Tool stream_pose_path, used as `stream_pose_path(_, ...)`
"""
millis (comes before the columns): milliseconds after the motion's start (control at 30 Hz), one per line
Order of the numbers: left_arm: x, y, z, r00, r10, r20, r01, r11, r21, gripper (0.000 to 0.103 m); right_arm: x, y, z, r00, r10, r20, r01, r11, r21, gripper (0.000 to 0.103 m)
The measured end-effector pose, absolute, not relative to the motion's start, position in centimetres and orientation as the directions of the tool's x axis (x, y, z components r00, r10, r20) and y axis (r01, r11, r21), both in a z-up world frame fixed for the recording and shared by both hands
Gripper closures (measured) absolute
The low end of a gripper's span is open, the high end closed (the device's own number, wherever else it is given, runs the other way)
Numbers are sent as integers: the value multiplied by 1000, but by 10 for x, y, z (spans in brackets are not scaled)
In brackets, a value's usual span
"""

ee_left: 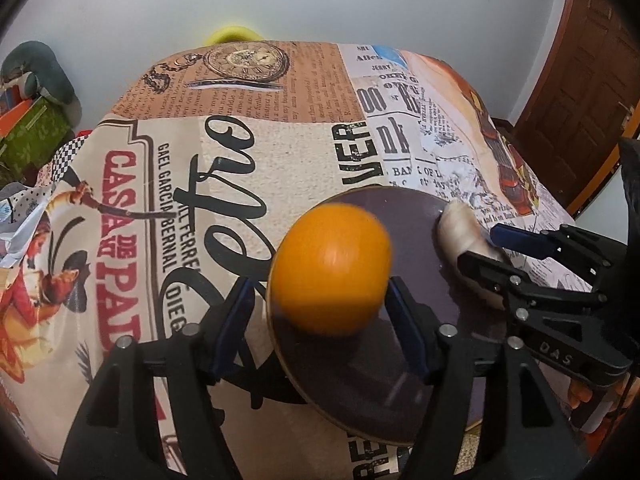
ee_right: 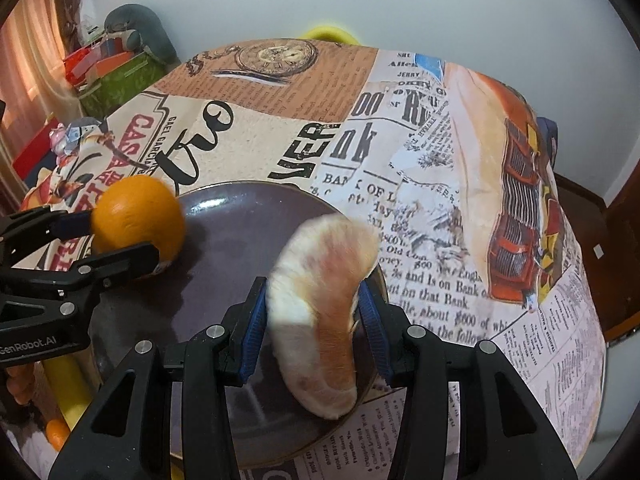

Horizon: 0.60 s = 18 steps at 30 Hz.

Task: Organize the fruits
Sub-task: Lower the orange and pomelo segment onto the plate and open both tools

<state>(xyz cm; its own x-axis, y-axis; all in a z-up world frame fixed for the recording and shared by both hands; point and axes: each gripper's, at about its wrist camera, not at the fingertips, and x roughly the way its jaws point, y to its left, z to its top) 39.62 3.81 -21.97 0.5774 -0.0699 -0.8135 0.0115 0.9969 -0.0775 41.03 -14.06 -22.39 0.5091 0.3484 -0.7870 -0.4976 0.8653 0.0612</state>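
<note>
An orange [ee_left: 331,269] sits between the blue pads of my left gripper [ee_left: 320,312], which is shut on it above the left rim of a dark purple plate [ee_left: 416,216]. The orange also shows in the right wrist view [ee_right: 138,216], held by the left gripper [ee_right: 120,240]. My right gripper [ee_right: 314,328] is shut on a pale, curved peeled fruit piece [ee_right: 320,308] above the right side of the plate [ee_right: 240,216]. In the left wrist view the right gripper [ee_left: 484,248] holds that piece [ee_left: 456,228] at the plate's right rim.
The plate lies on a table under a newspaper-print cloth [ee_right: 400,140]. A yellow object [ee_right: 326,32] stands behind the far edge. A green box and clutter [ee_right: 116,84] sit at the left. A wooden door [ee_left: 580,80] is at the right.
</note>
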Motion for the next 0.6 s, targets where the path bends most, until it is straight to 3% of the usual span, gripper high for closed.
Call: stream_pose_path(600,344,55,-180,621,-57,-781,-12,997,-82,35,346,-158,-183,564,391,-727,-508,859,68,55)
